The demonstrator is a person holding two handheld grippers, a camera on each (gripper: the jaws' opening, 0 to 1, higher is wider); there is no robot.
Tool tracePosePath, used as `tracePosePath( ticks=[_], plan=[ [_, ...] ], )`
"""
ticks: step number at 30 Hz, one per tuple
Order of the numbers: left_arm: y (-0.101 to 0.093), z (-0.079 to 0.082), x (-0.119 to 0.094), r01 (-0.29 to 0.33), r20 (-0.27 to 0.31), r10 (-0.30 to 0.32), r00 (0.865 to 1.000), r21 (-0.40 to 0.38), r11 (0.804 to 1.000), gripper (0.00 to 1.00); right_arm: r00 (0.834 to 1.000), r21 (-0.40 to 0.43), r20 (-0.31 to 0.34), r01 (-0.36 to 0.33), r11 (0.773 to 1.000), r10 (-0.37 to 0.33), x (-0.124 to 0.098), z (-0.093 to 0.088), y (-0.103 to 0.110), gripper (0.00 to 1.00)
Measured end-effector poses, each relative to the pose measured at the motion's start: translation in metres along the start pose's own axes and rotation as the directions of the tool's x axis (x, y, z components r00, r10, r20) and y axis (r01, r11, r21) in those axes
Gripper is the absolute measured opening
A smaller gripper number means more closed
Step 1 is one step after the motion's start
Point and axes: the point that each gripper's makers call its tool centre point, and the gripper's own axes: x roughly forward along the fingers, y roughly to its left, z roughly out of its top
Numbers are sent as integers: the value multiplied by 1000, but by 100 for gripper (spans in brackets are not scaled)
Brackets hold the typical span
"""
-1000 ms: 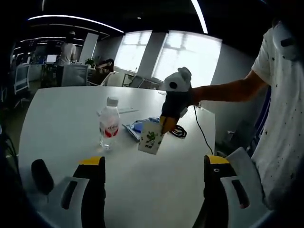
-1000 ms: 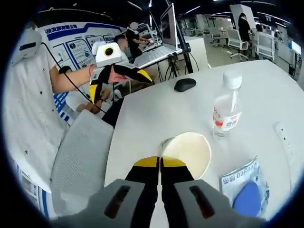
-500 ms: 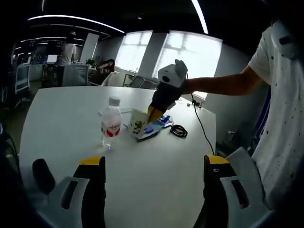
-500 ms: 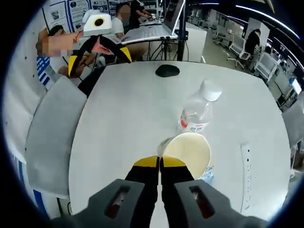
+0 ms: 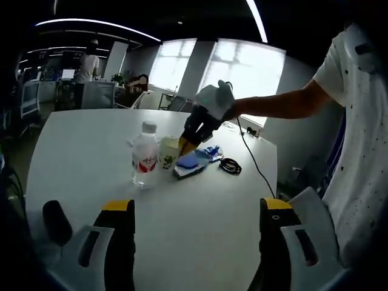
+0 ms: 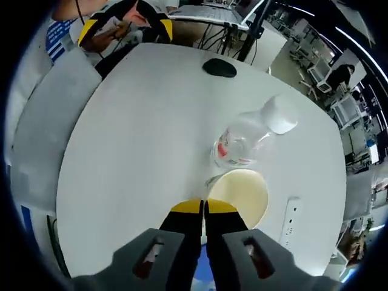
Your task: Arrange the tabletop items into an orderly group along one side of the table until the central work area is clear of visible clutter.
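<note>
Right now right gripper (image 6: 204, 209) clamps paper cup (image 6: 241, 193) by rim, just beside water bottle (image 6: 245, 138) on white table (image 6: 133, 139). Left gripper (image 5: 193, 209) hangs back, jaws apart, empty. Risk — cup nudges bottle, toppling it; thin rim may crumple.

A clear water bottle (image 5: 143, 161) with a white cap and red label stands upright left of centre. Touching its right side sits a white paper cup (image 5: 169, 152) printed with green, open and empty. A blue-and-white packet (image 5: 195, 160) lies flat just right of the cup.
</note>
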Motion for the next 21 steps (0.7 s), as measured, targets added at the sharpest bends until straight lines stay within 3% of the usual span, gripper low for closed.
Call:
tracePosePath(
  ticks=[6,21],
  plan=[
    [2,-2,0,-1,3,1,1000,-6,1000,86,999,-41,-34,-24,999,23,12,-7,3,0],
    [5,-5,-2,-3,11,3,1000,-23,1000,86,997,-44,-54,-50,998,47,28,-12,0,0]
  ],
)
